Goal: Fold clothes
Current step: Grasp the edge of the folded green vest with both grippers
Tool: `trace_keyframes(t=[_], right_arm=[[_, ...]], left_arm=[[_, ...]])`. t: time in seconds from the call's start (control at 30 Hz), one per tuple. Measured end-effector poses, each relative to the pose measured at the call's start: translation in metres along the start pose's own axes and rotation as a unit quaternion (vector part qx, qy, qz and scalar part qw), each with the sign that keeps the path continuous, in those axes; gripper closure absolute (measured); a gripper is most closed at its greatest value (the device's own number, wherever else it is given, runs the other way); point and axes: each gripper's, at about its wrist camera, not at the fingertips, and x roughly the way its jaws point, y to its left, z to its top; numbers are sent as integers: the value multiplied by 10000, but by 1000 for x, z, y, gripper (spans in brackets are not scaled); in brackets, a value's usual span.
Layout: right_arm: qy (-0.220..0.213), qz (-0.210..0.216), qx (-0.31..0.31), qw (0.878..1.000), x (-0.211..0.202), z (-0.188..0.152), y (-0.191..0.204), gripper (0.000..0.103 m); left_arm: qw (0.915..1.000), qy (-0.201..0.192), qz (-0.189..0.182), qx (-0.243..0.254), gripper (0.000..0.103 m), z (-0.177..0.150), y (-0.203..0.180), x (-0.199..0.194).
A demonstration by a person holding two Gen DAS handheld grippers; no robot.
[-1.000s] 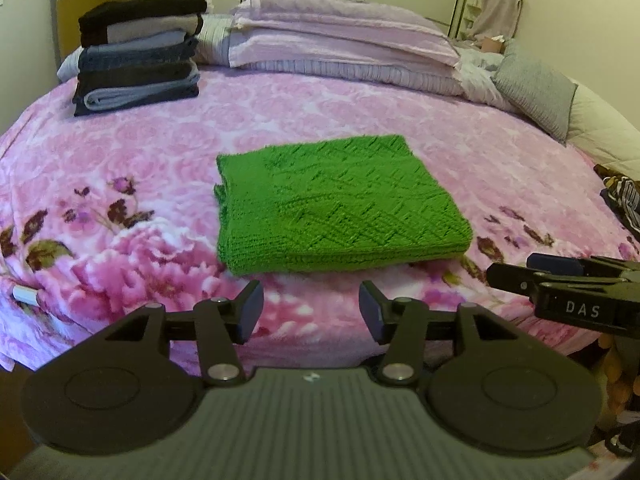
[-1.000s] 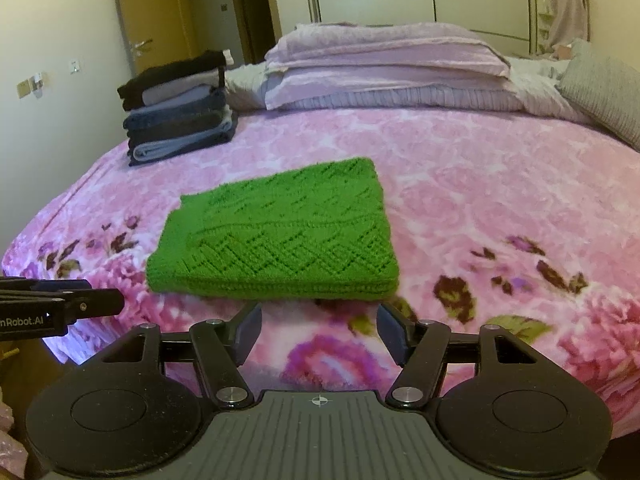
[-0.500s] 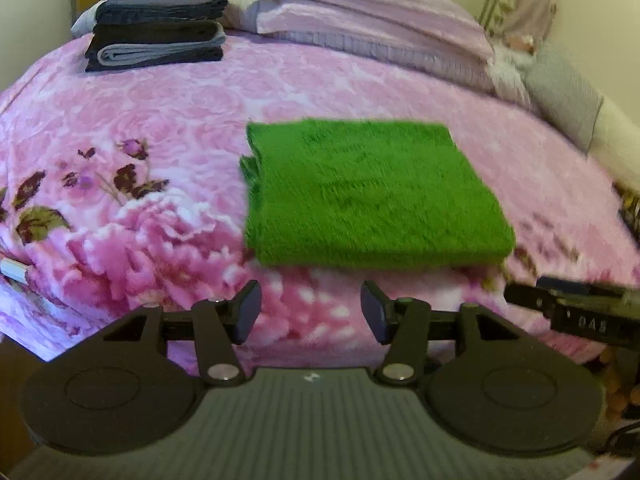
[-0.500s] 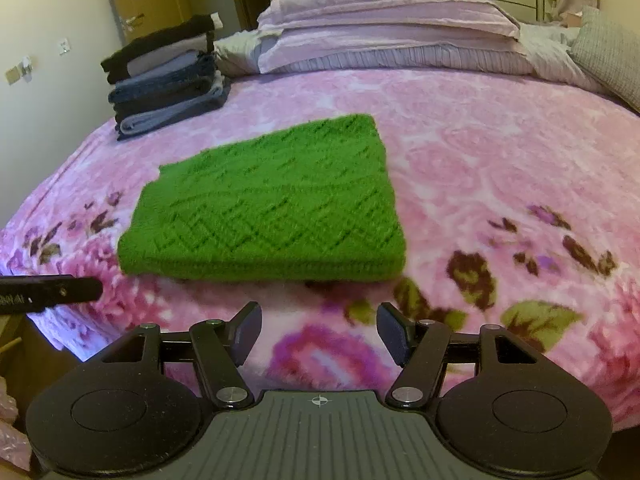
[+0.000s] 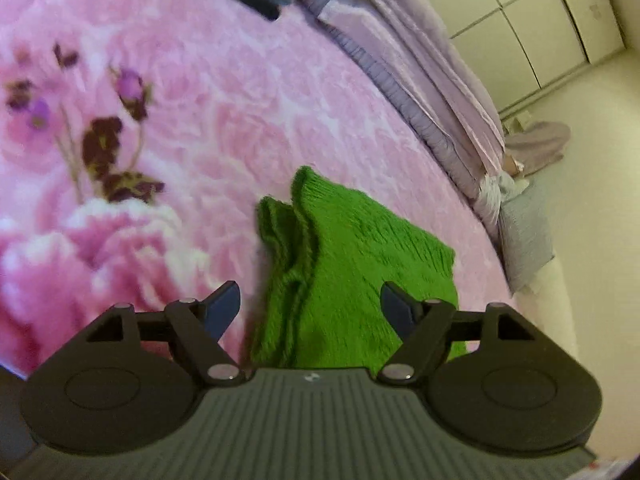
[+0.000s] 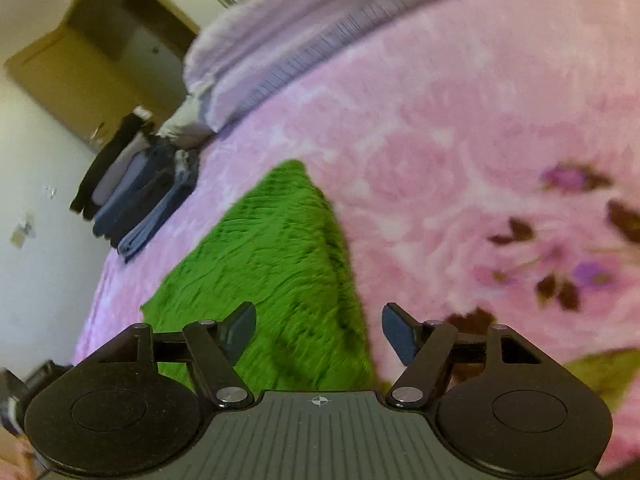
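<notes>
A folded green knit sweater (image 5: 360,264) lies on the pink floral bedspread (image 5: 224,128). My left gripper (image 5: 310,306) hovers close over its left edge, where the stacked layers show; its jaws are opening and the pads do not press the cloth. In the right wrist view the same sweater (image 6: 272,248) fills the lower middle. My right gripper (image 6: 318,330) straddles its right edge, jaws opening, with nothing pinched between them. Both views are rolled and blurred.
A stack of dark folded clothes (image 6: 136,196) sits at the bed's far left corner. Folded lilac quilts (image 5: 420,80) line the head of the bed, with a grey pillow (image 5: 524,236) beside them. A wardrobe (image 5: 532,20) and a wooden door (image 6: 100,56) stand behind.
Both grippers have moved in and down toward the green sweater, each rolling so the views tilt. Their jaws stand wider apart than before. The sweater itself has not moved.
</notes>
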Motion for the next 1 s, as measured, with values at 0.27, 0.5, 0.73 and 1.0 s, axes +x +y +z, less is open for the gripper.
trace_keyframes(t=[0.27,0.5,0.73,1.0], right_arm=[[415,516,313,9973,54,21,-14,36],[649,987,341,9924,81,36,-20,36],[874,1290,106,9877,79,35,-23,40],[841,1334,85,9875,90,35,-22,52]], left_arm=[[9981,503,-273,-228,47,16,13,51],[9957,657,-584,-292,54,22,16,78],[9944,696,-773,-177,58,19,18,76],[9941,709,-815,-28,58,25,8,92]])
